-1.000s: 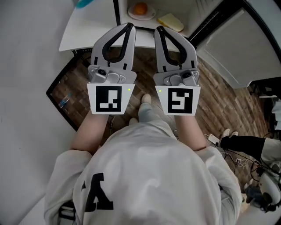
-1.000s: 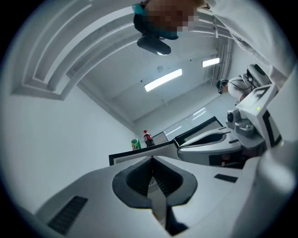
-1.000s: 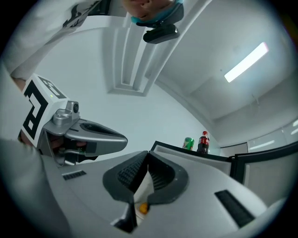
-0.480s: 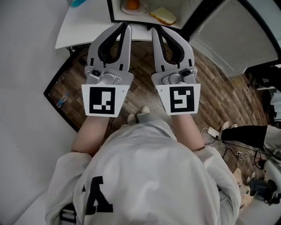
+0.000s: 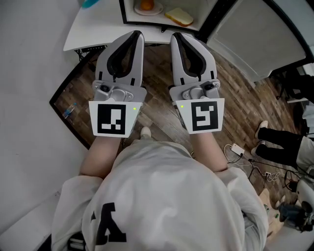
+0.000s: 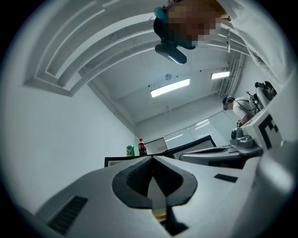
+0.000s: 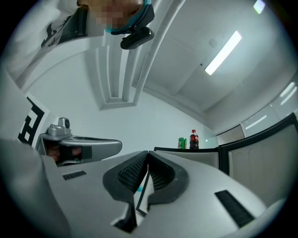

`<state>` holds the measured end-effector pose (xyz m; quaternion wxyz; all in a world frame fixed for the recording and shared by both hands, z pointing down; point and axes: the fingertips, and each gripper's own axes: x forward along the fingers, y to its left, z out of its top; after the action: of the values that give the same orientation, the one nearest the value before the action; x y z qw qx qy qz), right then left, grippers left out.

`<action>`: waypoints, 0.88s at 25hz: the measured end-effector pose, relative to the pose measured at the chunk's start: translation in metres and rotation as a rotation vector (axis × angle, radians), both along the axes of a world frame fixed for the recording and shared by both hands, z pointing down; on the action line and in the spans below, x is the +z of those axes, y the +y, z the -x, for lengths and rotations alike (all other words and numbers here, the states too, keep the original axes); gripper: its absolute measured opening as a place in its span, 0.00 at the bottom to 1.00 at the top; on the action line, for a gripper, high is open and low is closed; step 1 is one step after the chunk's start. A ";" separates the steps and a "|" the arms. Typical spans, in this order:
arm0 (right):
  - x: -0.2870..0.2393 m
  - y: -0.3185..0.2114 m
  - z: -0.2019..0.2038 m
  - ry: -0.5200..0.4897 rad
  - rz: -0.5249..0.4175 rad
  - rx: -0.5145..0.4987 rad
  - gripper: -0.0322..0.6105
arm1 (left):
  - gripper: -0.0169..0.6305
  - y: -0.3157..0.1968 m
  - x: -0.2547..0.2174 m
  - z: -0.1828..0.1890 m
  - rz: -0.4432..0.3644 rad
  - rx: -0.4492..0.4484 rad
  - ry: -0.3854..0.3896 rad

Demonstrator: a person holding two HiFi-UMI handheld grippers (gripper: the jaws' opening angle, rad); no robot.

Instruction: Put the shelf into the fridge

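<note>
The open fridge [image 5: 203,7] is at the top of the head view, with an orange on a plate [image 5: 145,5] and a piece of bread [image 5: 179,17] on a pale shelf inside. A white flat panel [image 5: 98,29] lies just below the opening. My left gripper [image 5: 138,33] [image 6: 151,158] and right gripper [image 5: 175,35] [image 7: 148,152] are side by side, pointing at the fridge. Both are shut with nothing between the pads. Their tips overlap the panel's near edge, and I cannot tell whether they touch it.
The fridge door [image 5: 235,19] stands open at the right. A bottle [image 6: 142,146] and a green can [image 6: 130,150] stand on the fridge top. A dark sheet [image 5: 73,98] lies on the wood floor at the left. Another person's legs [image 5: 279,142] and cables [image 5: 255,166] are at the right.
Both grippers have drawn back a little from the fridge toward my body and rolled slightly. My foot has stepped back. The jaws stay shut.
</note>
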<state>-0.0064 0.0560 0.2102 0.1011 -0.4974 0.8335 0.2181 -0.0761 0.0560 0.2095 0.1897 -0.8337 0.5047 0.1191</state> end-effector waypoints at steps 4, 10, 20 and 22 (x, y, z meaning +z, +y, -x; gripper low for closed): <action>0.000 0.024 -0.015 0.000 -0.004 -0.017 0.10 | 0.04 0.026 0.002 -0.014 0.004 -0.012 -0.001; 0.008 0.073 -0.043 -0.004 0.024 -0.026 0.10 | 0.04 0.077 0.010 -0.043 0.030 -0.007 0.023; 0.020 0.164 -0.069 0.006 0.050 -0.067 0.10 | 0.04 0.167 0.021 -0.072 0.057 -0.060 0.030; 0.020 0.175 -0.071 0.000 0.054 -0.077 0.10 | 0.04 0.179 0.022 -0.077 0.061 -0.066 0.024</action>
<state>0.0642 0.2310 0.2303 0.0961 -0.4675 0.8577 0.1914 0.0006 0.2354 0.2313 0.1620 -0.8204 0.5377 0.1074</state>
